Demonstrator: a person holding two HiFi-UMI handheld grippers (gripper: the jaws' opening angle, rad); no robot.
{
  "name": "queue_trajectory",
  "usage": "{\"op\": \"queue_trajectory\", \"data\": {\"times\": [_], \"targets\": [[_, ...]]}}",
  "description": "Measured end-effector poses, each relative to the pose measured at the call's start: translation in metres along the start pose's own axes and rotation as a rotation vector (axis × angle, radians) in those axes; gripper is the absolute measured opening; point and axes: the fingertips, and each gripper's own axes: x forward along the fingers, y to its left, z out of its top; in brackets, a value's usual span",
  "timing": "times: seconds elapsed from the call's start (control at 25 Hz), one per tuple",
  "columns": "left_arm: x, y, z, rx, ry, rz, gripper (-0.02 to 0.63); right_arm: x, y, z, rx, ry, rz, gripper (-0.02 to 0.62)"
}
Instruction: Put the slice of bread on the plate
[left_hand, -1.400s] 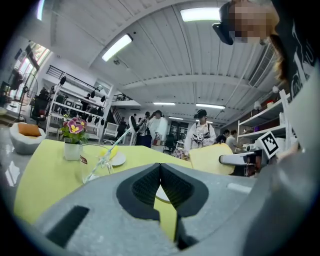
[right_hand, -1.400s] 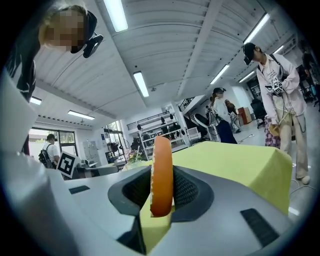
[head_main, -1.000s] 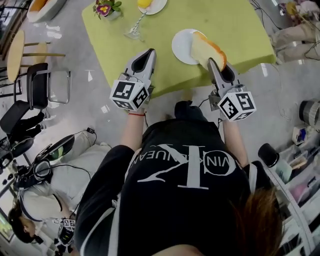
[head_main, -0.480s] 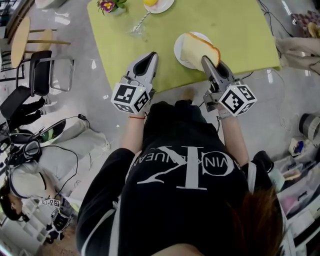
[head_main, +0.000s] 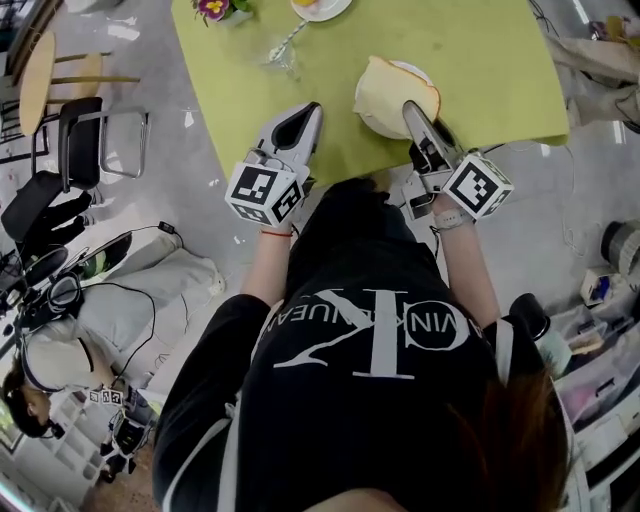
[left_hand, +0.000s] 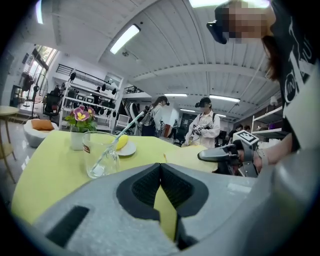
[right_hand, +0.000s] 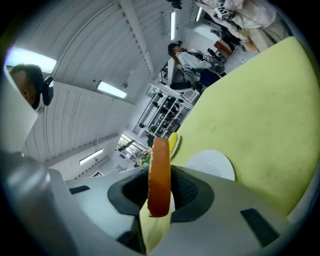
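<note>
Slice of bread (head_main: 392, 90) is pinched at its crust edge in the right claw (head_main: 412, 108), with the jaws part-closed on it, and is held over the plate (head_main: 414, 69). Contact with the plate cannot be told, and release is judged left to do. Left claw (head_main: 305, 112) is closed and empty, off to the side. Plate is set near the front edge of the surface (head_main: 480, 60). Glass (head_main: 283, 55) is well apart, so room is judged ample.

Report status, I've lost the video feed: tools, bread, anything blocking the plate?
Right tool shut on slice of bread. Left tool shut, empty. Bread over plate, not released. Nothing blocking; glass well aside.
</note>
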Motion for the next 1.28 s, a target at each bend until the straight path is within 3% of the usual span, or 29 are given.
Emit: {"op": "queue_trajectory", "data": {"times": [0.2, 0.32, 0.44, 0.76, 1.28], "targets": [[0.01, 0.005, 0.005, -0.023, -0.009, -0.031, 0.008, 0.003, -0.015, -0.006, 0.118, 0.001, -0.077, 0.1], [0.015, 0.008, 0.005, -0.016, -0.004, -0.042, 0.008, 0.011, -0.013, -0.004, 0.125, 0.003, -0.049, 0.1], [0.017, 0.012, 0.004, -0.016, 0.004, -0.047, 0.008, 0.011, -0.025, -0.006, 0.104, 0.027, -0.123, 0.1], [0.018, 0.02, 0.006, -0.027, -0.004, -0.051, 0.008, 0.013, -0.038, -0.008, -0.161, 0.13, -0.261, 0.135], [0.014, 0.021, 0.004, -0.041, -0.008, -0.049, 0.008, 0.011, -0.049, -0.004, -0.331, 0.184, -0.363, 0.195]]}}
